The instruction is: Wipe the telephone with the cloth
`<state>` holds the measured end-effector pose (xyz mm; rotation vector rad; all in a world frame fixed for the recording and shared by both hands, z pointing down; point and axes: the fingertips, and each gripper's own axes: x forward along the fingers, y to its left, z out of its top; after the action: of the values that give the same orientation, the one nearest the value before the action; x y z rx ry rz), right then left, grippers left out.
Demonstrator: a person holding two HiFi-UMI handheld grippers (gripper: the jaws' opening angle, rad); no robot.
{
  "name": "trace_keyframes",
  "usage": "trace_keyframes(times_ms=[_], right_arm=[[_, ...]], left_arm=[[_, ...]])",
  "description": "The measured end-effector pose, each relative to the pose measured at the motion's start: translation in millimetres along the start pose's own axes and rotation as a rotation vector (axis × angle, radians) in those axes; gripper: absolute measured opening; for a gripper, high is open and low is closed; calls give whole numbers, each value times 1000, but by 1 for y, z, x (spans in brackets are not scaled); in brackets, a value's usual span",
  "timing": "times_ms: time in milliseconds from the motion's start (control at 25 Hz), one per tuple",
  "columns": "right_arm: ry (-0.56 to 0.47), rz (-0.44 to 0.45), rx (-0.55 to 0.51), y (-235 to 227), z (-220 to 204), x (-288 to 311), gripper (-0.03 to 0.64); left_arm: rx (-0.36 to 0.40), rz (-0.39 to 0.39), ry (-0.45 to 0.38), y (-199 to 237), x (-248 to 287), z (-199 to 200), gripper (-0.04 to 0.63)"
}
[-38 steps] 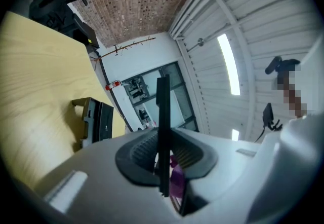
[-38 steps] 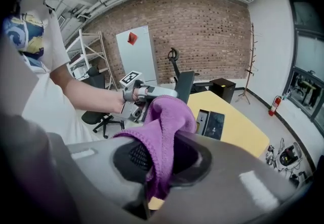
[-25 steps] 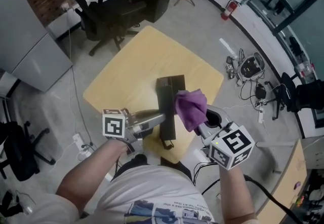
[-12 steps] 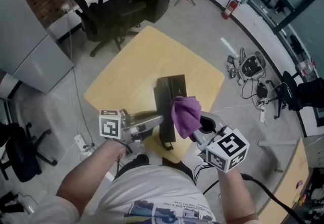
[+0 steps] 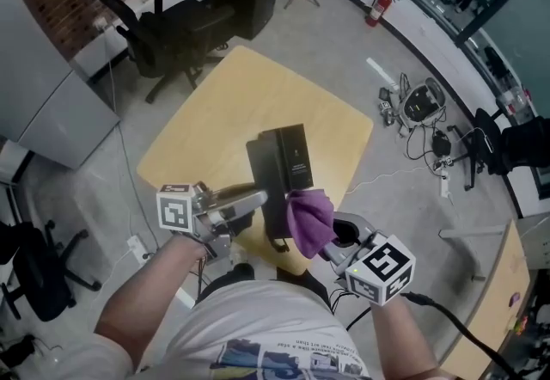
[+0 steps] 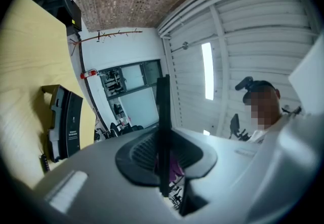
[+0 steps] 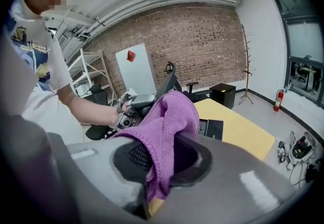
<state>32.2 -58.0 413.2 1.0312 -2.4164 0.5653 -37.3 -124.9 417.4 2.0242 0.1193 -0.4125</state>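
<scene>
Telephone base point(image 5: 290, 155) sits mid-frame on the yellow table point(image 5: 223, 103) in the head view, and what I take for its handset point(image 5: 275, 223) is up off it, pinched edge-on in my left gripper point(image 5: 256, 198), jaws partly closed on it. Handset's long axis runs top to bottom of the frame. Right gripper point(image 5: 337, 236), lower right, is clamped on the purple cloth point(image 5: 309, 217), which hangs just right of the handset's lower half, so I reckon a short push leftward lands it
</scene>
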Motion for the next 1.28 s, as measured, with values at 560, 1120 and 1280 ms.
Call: trace_keyframes(times_ms=[560, 1120, 1280], right_arm=[[-143, -62, -37, -44, 65, 12, 43], [-102, 79, -62, -14, 46, 27, 43], [-52, 133, -105, 0, 30, 26, 43]], left_arm=[[-21, -72, 83, -15, 12, -25, 77], [-23, -101, 62, -20, 9, -24, 77], [-21, -119, 51, -20, 8, -16, 77]])
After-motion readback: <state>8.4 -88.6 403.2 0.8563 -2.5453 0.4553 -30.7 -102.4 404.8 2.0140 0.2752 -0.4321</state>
